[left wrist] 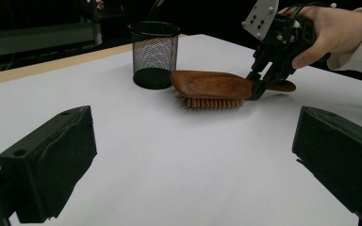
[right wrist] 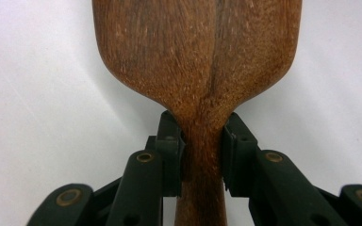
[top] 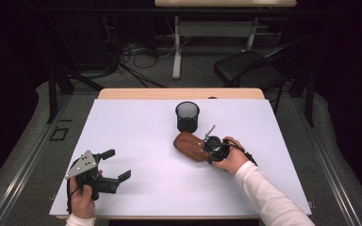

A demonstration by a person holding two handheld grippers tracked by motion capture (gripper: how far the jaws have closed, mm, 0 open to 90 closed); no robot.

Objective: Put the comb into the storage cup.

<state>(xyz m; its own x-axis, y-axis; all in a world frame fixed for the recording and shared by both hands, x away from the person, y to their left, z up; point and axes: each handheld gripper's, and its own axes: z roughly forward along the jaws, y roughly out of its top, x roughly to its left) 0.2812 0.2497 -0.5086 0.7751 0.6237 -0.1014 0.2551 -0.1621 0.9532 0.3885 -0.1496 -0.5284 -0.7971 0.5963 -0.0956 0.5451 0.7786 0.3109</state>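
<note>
Right tongs clamped on hairbrush handle — brush lies on desk, unlifted; left tongs wide, idle.

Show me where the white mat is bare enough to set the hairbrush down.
Bare: the white mat left of the mesh cup, and the strip between the left gripper and the hairbrush. Crowded: around the cup, brush and right gripper.

My high view looks down on the surface; both gripper views share the hairbrush, the right one close up.
</note>
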